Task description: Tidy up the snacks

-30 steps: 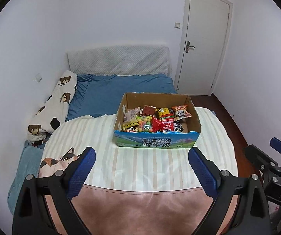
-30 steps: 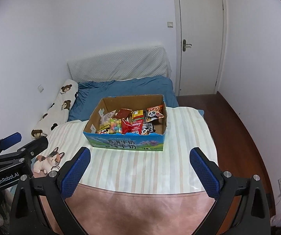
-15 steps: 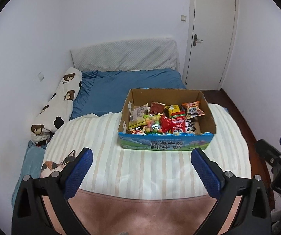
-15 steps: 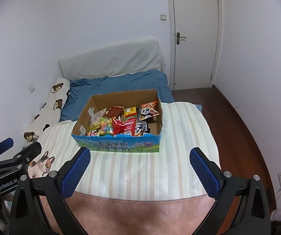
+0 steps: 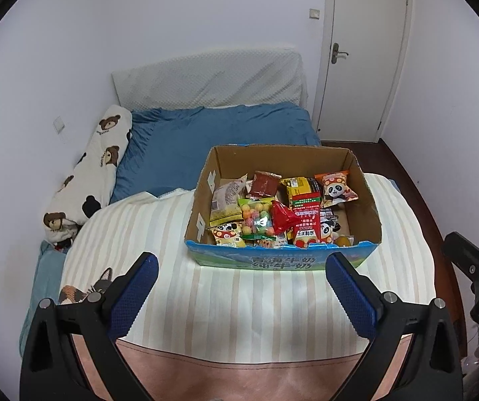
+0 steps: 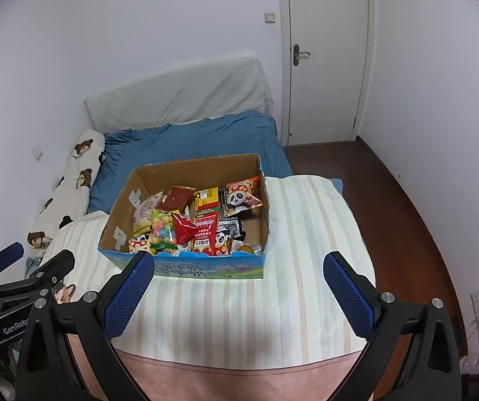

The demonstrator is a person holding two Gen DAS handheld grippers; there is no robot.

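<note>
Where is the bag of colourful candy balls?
The bag of candy balls lies inside the cardboard box, toward its front-left in both wrist views, just left of the red packet.

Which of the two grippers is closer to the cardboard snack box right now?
Neither clearly. The left gripper and the right gripper both hang open just short of the snack box, side by side, touching nothing.

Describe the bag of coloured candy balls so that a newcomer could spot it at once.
On the striped blanket stands an open cardboard box of snacks. Near its front left lies the candy bag: the only clear packet, showing round multicoloured balls, left of a plain red packet.
</note>
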